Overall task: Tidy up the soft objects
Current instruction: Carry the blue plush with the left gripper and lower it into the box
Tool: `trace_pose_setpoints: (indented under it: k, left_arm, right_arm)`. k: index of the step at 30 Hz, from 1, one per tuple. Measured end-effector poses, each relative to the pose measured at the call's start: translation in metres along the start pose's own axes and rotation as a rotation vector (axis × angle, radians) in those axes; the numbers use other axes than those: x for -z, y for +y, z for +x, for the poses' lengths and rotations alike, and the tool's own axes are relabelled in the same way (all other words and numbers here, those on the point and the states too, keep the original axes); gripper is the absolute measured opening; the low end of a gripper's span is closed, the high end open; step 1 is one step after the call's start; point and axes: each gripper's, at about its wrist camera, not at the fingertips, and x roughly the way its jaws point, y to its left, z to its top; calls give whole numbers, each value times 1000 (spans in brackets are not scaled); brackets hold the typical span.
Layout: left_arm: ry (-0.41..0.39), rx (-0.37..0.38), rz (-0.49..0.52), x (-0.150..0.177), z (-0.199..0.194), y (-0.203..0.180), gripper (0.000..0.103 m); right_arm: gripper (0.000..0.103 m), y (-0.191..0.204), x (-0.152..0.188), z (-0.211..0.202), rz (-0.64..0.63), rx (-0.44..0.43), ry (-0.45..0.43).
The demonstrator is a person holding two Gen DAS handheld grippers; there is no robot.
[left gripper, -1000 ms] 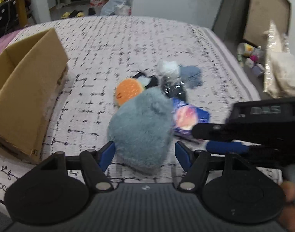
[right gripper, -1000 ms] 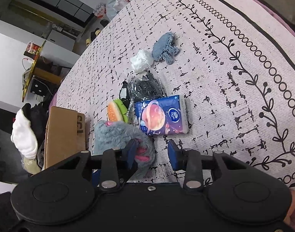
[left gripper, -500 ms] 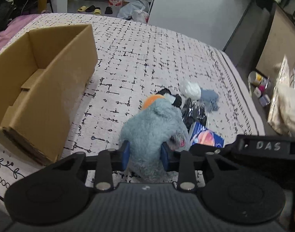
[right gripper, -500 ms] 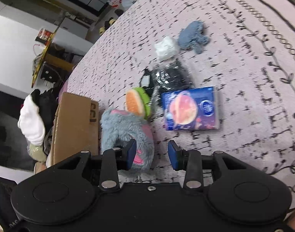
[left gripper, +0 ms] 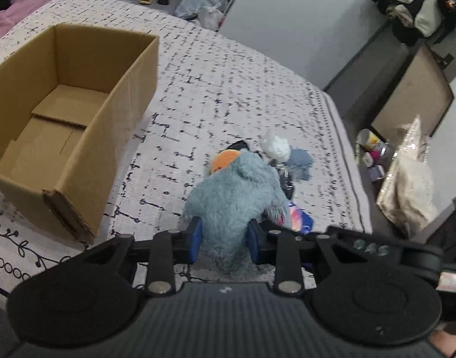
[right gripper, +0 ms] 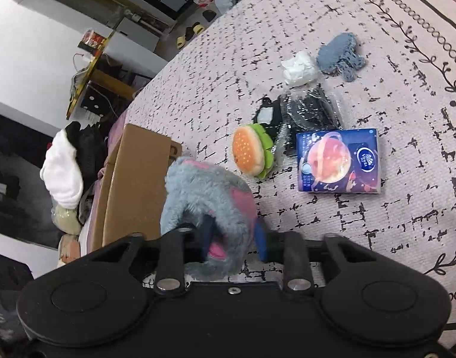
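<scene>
My left gripper [left gripper: 225, 240] is shut on a fluffy grey-blue plush toy [left gripper: 234, 197] and holds it above the bed. The same plush [right gripper: 210, 200], with pink patches, shows in the right wrist view between the fingers of my right gripper [right gripper: 232, 240], which stands part open around it. An open, empty cardboard box [left gripper: 61, 119] sits to the left; it also shows in the right wrist view [right gripper: 135, 185]. A burger plush [right gripper: 252, 153], a blue tissue pack [right gripper: 338, 161], a black packet [right gripper: 305, 110], a white wad [right gripper: 299, 67] and a blue knit piece [right gripper: 341, 55] lie on the bed.
The bed has a white cover with black marks [left gripper: 216, 89]. Its right edge [left gripper: 344, 137] drops to a floor with bottles and a plastic bag [left gripper: 410, 179]. A grey wall [left gripper: 302, 18] stands behind. Clothes pile [right gripper: 66, 173] lies beyond the box.
My left gripper closed on the grey-blue plush and lifted it off the bed. The view rose and turned left, bringing the open box into full sight.
</scene>
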Motion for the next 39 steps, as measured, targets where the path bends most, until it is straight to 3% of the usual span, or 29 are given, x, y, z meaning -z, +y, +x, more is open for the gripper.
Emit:
trace_pose_setpoints:
  k: [5, 14, 39]
  left_arm:
    - [-21, 34, 28, -6, -20, 2, 30]
    - [-54, 68, 57, -19, -57, 10, 30]
    - [-144, 96, -1, -71, -115, 85, 30]
  right_arm:
    - [14, 16, 6, -16, -38, -18, -46]
    - [14, 56, 15, -34, -93, -16, -109]
    - [14, 177, 23, -3, -250, 24, -157]
